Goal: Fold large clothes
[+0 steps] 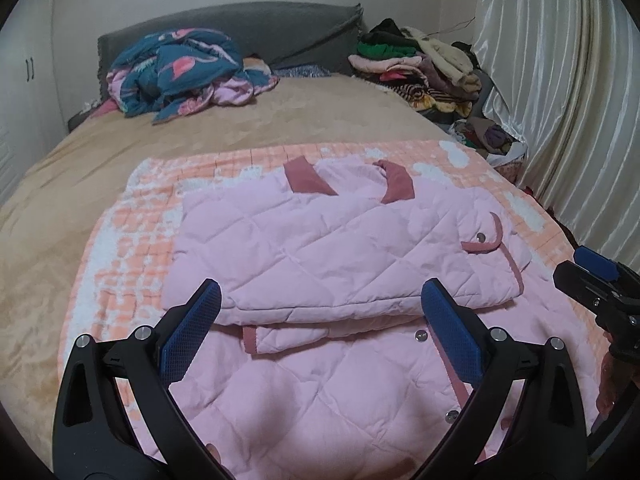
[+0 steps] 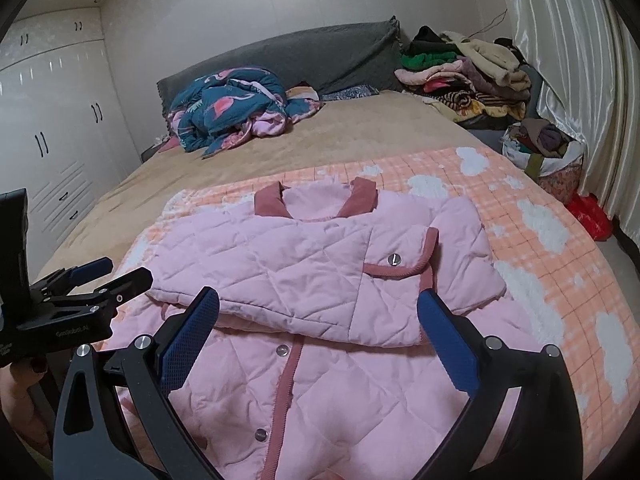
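While spread wide, both claws [image 1: 320, 308] [image 2: 318, 316] empty, above jacket [image 1: 320, 240]

Ahead of me a bed [image 2: 360, 144] with grey headboard [image 2: 320, 56]; white wardrobe [image 2: 52, 120] on the left wall, shiny pale curtains [image 2: 568, 60] on the right.

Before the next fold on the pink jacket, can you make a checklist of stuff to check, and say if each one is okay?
1. Left tool empty, open: ok.
2. Right tool empty, open: ok.
3. Pink jacket top part already folded over the bottom part: ok.
4. Folded part smooth: not ok, its front edge is a bit bumpy and crooked.
5. Jacket fully on the orange checked blanket: cannot tell, the near hem is out of view.
6. Room on the bed beyond the jacket: ok, the blue bundle and clothes pile sit far back.
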The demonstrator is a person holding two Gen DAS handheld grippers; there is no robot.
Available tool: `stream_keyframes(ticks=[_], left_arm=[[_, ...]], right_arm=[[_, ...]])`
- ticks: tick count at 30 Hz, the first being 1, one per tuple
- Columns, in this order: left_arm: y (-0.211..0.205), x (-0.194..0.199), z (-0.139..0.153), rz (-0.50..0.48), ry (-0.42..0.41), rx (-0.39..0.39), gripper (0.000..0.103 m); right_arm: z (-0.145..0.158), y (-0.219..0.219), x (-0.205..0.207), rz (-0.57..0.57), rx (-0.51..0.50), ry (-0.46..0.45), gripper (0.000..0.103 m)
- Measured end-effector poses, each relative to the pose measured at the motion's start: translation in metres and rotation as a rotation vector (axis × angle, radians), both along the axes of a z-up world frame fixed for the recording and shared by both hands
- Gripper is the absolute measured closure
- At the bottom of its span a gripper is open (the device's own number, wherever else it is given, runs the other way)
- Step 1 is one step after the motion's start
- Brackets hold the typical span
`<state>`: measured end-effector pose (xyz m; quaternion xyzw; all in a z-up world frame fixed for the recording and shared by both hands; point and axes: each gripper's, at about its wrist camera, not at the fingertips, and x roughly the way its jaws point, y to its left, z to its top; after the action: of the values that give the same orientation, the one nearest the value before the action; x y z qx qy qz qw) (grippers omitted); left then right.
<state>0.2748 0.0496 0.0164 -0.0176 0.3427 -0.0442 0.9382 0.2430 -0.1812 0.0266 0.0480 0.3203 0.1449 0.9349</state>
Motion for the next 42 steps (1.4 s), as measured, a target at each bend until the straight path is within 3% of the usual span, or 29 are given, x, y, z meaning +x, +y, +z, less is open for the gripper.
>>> stream_keyframes(ticks=[23,42], left_arm=[[0.001,-0.068,0.042,-0.027,-0.093,-0.039,0.009],[-0.006,-0.116,0.067,-0.01,-0.136,0.002,0.009]], right_arm=[[0.044,-0.014,-0.05,-0.001,-0.001,-0.085,0.004],[0.083,-0.023,-0.098,0.016,-0.006,-0.149,0.004]])
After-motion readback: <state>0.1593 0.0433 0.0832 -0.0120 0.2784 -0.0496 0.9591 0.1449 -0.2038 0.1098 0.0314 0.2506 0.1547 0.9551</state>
